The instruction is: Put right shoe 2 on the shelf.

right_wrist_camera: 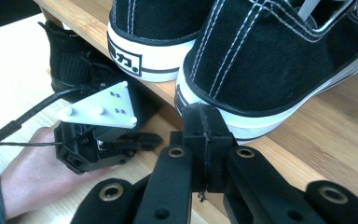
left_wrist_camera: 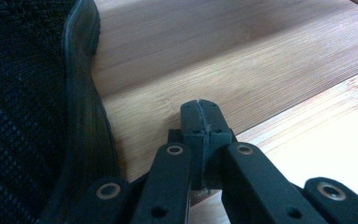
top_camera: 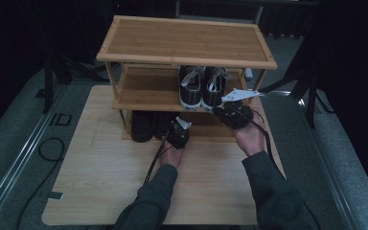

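Two tools, both w/ jaws pressed fully together, nothing held in either. Left tool (top_camera: 178, 130) sits low at the front edge of the bottom shelf (left_wrist_camera: 242, 60) of the bamboo shoe rack (top_camera: 187, 43); in the left gripper view its closed tips (left_wrist_camera: 200, 109) hover over bare shelf wood, just beside the black knit shoe (left_wrist_camera: 23, 102), not touching it. That shoe is one of the dark pair (top_camera: 146, 125) on the bottom tier, left of center in the high view.

Right tool (top_camera: 234, 114) is up at the middle shelf's front edge, right end. In the right gripper view its shut tips (right_wrist_camera: 204, 122) are right at the white rubber sole of the nearer black canvas sneaker (right_wrist_camera: 279, 56); touching or a hair apart, can't tell. 2nd sneaker (right_wrist_camera: 154, 28) stands beside it, toe bumpers facing the person. In the high view the sneaker pair (top_camera: 202, 86) is on the middle tier, right of center, white laces up.

Rack stands on the light wood surface (top_camera: 100, 172); top tier bare. Left hand (right_wrist_camera: 32, 177) rests on the surface, cable trailing back.
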Available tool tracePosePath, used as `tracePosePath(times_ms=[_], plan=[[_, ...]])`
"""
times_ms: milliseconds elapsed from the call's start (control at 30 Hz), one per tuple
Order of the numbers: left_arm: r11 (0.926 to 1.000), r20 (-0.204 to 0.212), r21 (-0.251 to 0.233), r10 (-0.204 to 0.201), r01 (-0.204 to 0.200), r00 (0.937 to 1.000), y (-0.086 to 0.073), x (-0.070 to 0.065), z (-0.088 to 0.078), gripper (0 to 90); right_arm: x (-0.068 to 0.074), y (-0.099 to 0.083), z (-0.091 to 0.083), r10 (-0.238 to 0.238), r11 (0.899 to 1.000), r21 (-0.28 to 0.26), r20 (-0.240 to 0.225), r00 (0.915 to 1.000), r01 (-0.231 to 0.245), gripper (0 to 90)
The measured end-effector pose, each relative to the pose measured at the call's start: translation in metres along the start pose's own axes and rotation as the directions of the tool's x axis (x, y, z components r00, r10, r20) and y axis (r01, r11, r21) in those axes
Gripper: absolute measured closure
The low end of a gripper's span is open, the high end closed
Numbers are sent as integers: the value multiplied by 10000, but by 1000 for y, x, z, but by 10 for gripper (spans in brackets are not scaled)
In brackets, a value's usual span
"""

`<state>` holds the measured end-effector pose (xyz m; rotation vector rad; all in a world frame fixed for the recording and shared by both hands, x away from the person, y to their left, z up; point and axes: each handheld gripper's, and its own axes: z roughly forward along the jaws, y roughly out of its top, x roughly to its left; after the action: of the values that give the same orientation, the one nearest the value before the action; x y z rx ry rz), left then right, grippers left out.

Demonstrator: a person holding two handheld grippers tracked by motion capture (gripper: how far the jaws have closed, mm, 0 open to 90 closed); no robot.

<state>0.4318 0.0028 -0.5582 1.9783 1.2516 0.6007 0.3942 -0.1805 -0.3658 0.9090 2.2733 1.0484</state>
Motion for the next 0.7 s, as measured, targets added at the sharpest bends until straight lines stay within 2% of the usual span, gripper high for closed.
tracePosePath(times_ms=[233, 467, 700], plan=[[9999, 18, -96, -106, 106, 9999, 0, 0, 1, 900, 3, -2, -3, -259, 9997, 0, 13, 9997, 259, 900], [9999, -7, -88, -82, 82, 10000, 0, -1, 1, 900, 4, -12, -14, -144, 9996, -224, -31, 9999, 143, 887], [9999, 23, -96, -117, 117, 9999, 0, -1, 1, 899, -4, -27, -15, 151, 9998, 126, 5, 9999, -151, 868]])
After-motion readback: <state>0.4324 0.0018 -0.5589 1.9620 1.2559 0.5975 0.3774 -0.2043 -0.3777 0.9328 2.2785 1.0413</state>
